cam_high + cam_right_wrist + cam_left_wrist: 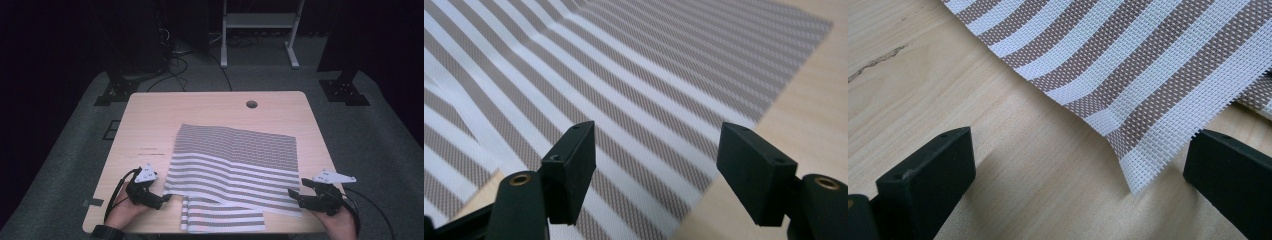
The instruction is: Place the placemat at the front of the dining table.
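A brown-and-white striped woven mat (232, 160) lies on the light wooden table (150, 115), creased across its middle. A lower striped layer (225, 217) sticks out under it toward the near edge. My left gripper (165, 199) rests at the mat's near left corner, open. In the left gripper view that frayed corner (1143, 175) lies between the jaws (1078, 150), slightly raised and untouched by either. My right gripper (292, 195) sits at the near right corner, open. In the right gripper view its jaws (659, 145) straddle the mat's edge (624, 75) without pressing it.
A round cable hole (251, 104) sits near the table's far edge. Bare wood runs along the left side and the far side. Beyond the table are grey carpet, loose cables (175, 65), black stand feet (345, 90) and a white frame (260, 22).
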